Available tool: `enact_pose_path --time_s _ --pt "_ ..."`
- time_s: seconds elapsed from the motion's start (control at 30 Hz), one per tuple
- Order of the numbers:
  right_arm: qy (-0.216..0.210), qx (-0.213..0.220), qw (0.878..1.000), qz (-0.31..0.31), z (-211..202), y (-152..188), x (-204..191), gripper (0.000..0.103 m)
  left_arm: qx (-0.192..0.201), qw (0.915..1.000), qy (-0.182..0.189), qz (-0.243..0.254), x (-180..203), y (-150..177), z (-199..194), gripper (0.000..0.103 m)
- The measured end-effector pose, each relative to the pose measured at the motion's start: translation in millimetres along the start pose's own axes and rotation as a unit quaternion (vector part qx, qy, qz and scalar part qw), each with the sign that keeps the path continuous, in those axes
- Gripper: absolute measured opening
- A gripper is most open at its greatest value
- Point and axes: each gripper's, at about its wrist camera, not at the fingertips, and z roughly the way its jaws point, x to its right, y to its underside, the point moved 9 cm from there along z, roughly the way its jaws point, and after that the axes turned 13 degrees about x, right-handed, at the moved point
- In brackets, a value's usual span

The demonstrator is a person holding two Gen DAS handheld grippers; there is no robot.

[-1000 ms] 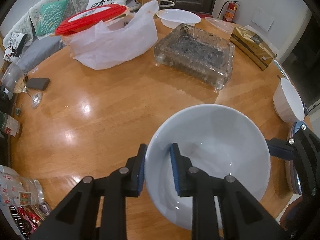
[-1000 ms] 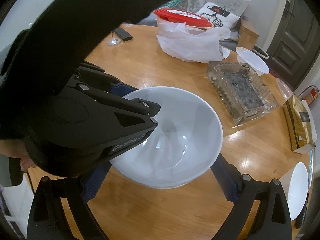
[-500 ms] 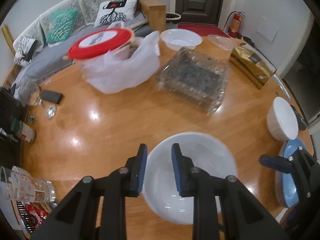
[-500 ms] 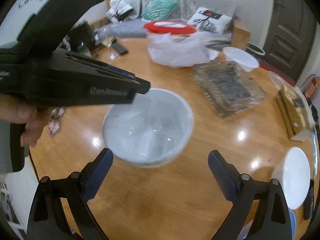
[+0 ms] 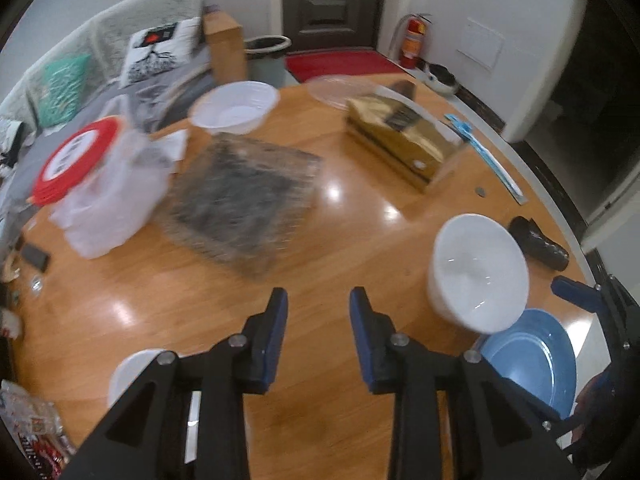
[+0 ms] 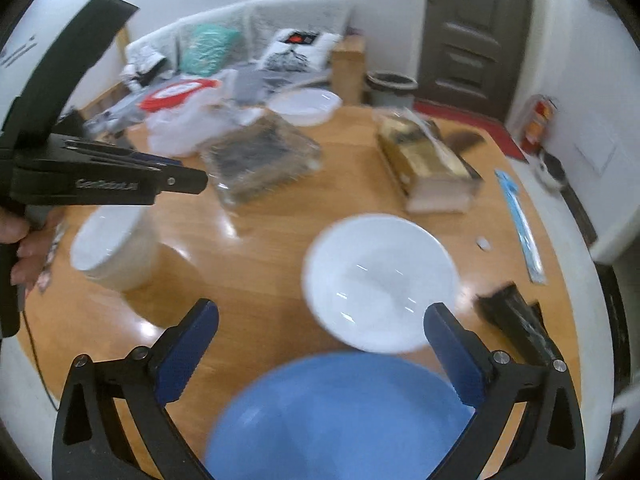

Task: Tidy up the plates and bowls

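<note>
Bowls first: the big white bowl [image 6: 110,246] the left gripper [image 5: 319,334] pinched by its rim a second ago now stands alone on the table [image 5: 132,280], at that gripper's left; its jaws have just been opening and stand a little apart with nothing between them. Both hands have swung away toward the second white bowl [image 6: 380,280], just beyond the blue plate [image 6: 340,416]. The right gripper [image 6: 320,354] has just been opening too, spread wide over plate and bowl, pressing neither. One bowl looks placed; this pair probably comes next. Raised lettering on the left gripper's side is too blurred to read surely.
</note>
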Motion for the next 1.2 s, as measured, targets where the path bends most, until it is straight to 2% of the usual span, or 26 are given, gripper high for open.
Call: enact_pose_path --time_s 0.3,0.37,0.53,0.67,0.83,1.2 --pt "-0.004 -0.055 0.998 0.006 33 32 28 0.102 -0.026 0.9984 0.044 0.025 61 6 54 0.027" --pt "-0.013 -0.061 0.998 0.014 39 33 30 0.102 -0.03 0.9984 0.038 0.029 66 7 64 0.026" --pt "-0.034 -0.076 0.996 0.04 55 35 35 0.102 -0.029 0.9983 0.05 0.012 67 2 77 0.024" --pt "-0.043 -0.082 0.995 0.046 65 34 35 0.102 -0.024 0.9983 0.05 0.017 68 -2 81 0.024" --pt "-0.047 -0.09 0.994 0.049 75 36 36 0.102 -0.025 0.9977 0.06 0.022 68 -6 78 0.024" --pt "-0.055 -0.087 0.993 0.051 77 34 35 0.102 -0.022 0.9953 0.094 -0.01 64 -13 68 0.024"
